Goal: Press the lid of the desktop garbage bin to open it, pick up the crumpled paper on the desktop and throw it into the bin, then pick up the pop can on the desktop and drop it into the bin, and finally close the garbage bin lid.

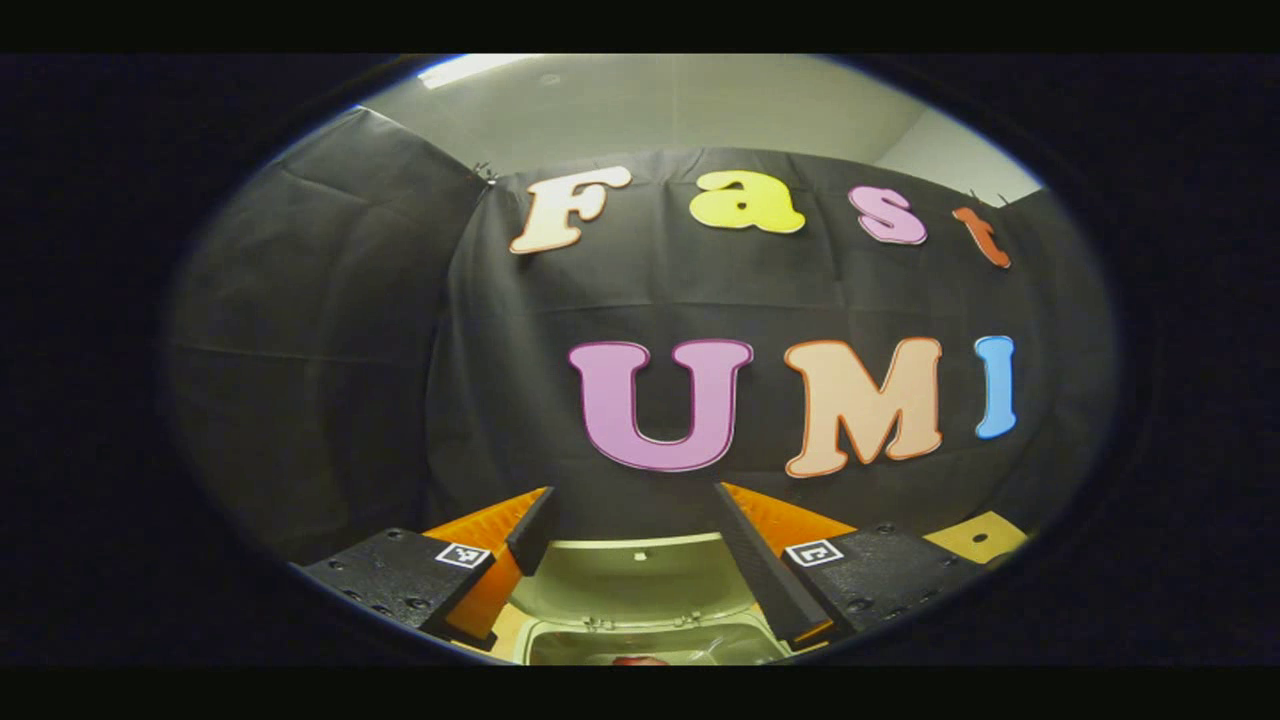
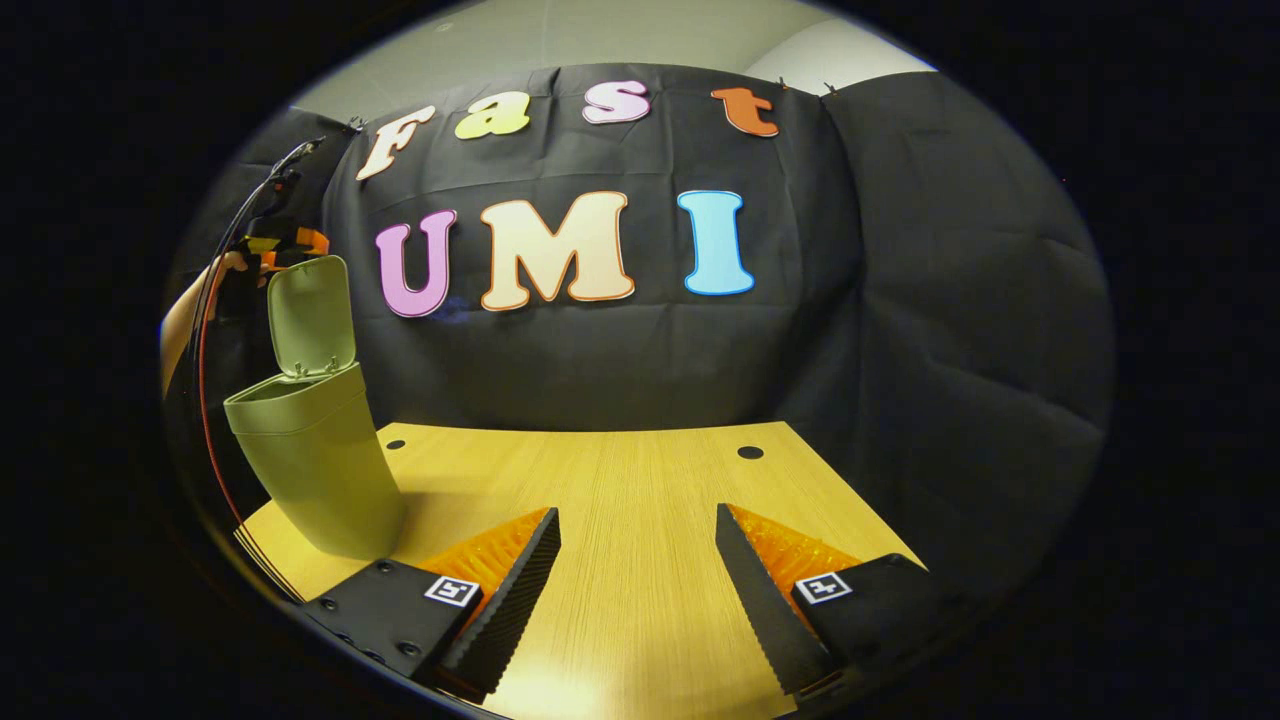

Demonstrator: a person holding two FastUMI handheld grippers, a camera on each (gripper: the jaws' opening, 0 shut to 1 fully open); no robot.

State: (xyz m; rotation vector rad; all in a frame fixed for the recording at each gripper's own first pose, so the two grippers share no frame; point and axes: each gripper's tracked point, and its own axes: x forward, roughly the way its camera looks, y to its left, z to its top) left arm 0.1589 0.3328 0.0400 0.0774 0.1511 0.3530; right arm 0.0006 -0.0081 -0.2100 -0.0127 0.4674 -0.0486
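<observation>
The pale green desktop bin [image 2: 315,470] stands at the table's left side with its lid [image 2: 312,315] swung upright. Above and behind that lid, the left gripper [image 2: 285,245] hangs in a person's hand [image 2: 185,310]. In the left gripper view, my left gripper [image 1: 635,495] is open right over the bin, with the raised lid [image 1: 640,575] and the bin mouth [image 1: 650,645] showing between its fingers. A small reddish shape [image 1: 640,660] lies low in the mouth, too little of it visible to name. My right gripper [image 2: 636,515] is open above bare tabletop, holding nothing.
The wooden table [image 2: 650,470] has small dark holes near its back edge [image 2: 750,452]. The black cloth wall rises close behind it. A corner of the table [image 1: 985,535] shows to the right of the bin. A red cable [image 2: 205,400] hangs beside the bin.
</observation>
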